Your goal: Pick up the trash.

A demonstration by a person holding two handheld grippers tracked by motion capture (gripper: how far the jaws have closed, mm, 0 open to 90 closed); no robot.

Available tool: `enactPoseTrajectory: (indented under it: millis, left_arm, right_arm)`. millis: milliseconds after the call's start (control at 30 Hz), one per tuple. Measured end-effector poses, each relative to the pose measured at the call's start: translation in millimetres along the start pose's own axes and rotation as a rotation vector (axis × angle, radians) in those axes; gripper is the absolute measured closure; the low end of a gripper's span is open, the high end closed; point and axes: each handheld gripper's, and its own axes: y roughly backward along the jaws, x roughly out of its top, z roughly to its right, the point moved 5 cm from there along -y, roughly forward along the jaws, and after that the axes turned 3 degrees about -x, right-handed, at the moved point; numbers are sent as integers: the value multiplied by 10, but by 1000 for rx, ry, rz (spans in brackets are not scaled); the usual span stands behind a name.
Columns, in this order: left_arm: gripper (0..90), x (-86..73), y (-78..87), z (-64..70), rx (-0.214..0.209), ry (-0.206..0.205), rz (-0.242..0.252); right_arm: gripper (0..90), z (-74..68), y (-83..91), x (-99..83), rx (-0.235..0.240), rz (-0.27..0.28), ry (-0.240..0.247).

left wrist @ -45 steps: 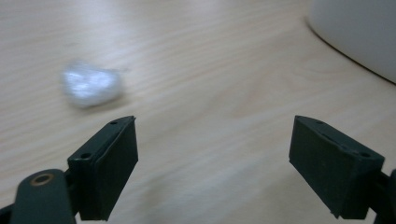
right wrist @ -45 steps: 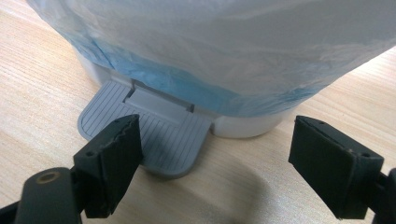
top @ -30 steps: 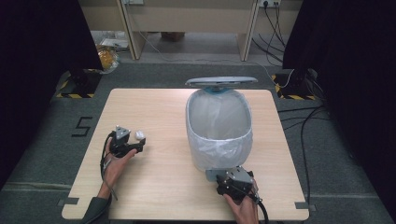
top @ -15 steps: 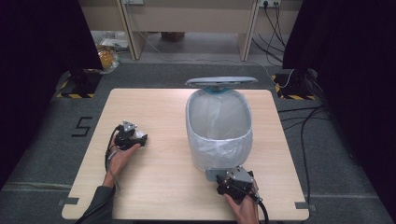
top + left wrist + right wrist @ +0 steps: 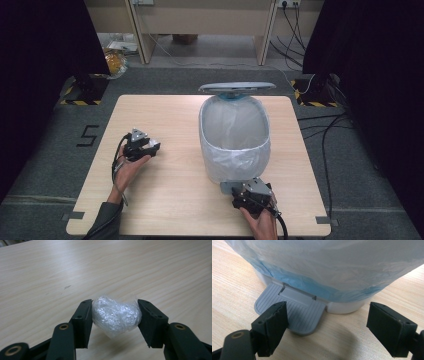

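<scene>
Left claw (image 5: 115,315) pinches a crumpled plastic-wrap ball (image 5: 115,315) just above the table (image 5: 75,270); it looks light, soft, squashy, so a gentle mid-body grip should suffice. Right claw (image 5: 327,327) is spread at the bin (image 5: 235,135) pedal (image 5: 292,310), lid up.

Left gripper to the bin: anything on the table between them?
No: in the high view only bare table lies between the left gripper, holding the plastic wad, and the bin.

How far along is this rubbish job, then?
The bin already stands open, lid up, with the right gripper open, one jaw on the pedal. In hand: the left gripper grips a crumpled plastic ball above the table. Left: dropping it in.
</scene>
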Motion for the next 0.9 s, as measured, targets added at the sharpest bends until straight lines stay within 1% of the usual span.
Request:
enactPoseTrajectory:
  millis: [67, 133, 200, 267, 300, 333, 367, 400, 467, 500, 533, 667, 700, 733, 767, 800, 900]
  left_arm:
    - [473, 47, 55, 60, -15, -22, 4]
    - [474, 95, 98, 130, -44, -18, 27]
    - [474, 132, 142, 186, -72, -19, 34]
    - [474, 167, 181, 228, -87, -18, 47]
    - [473, 200, 221, 266, -107, -11, 56]
    - [473, 200, 221, 266, -107, -11, 56]
    - [472, 228, 260, 304, -133, -2, 56]
    - [471, 228, 260, 304, -133, -2, 56]
    - [471, 262, 309, 343, -169, 6, 70]
    - [471, 299, 363, 376, -184, 3, 82]
    - [472, 299, 363, 376, -184, 3, 82]
    - [472, 388, 497, 453, -212, -11, 104]
    - [472, 422, 539, 473, -227, -7, 113]
    - [471, 471, 594, 502, -252, -4, 123]
    - [472, 498, 624, 520, -264, -7, 127]
    - [471, 498, 624, 520, -264, -7, 127]
    - [471, 581, 708, 567, -276, -21, 140]
  right_arm:
    - [171, 0, 0, 0, 0, 0, 1]
    - [172, -2, 1, 0, -1, 1, 1]
    - [171, -7, 5, -1, 0, -2, -2]
    - [172, -4, 4, -1, -1, -1, 0]
    - [171, -1, 1, 0, -2, 1, 0]
    - [171, -1, 1, 0, -2, 1, 0]
    - [171, -1, 1, 0, -2, 0, 0]
    - [172, -2, 1, 0, -2, 0, 0]
    - [171, 0, 1, -1, -1, 0, 0]
    - [171, 3, 1, 0, 1, -2, 1]
    - [171, 3, 1, 0, 1, -2, 1]
    - [172, 1, 2, -1, 1, -3, -1]
    - [172, 3, 1, -1, 1, -3, -1]
    - [172, 4, 1, 0, 1, -2, 1]
    - [171, 0, 0, -1, -1, -1, -2]
    - [171, 0, 0, -1, -1, -1, -2]
    - [172, 3, 1, -1, 0, -3, 0]
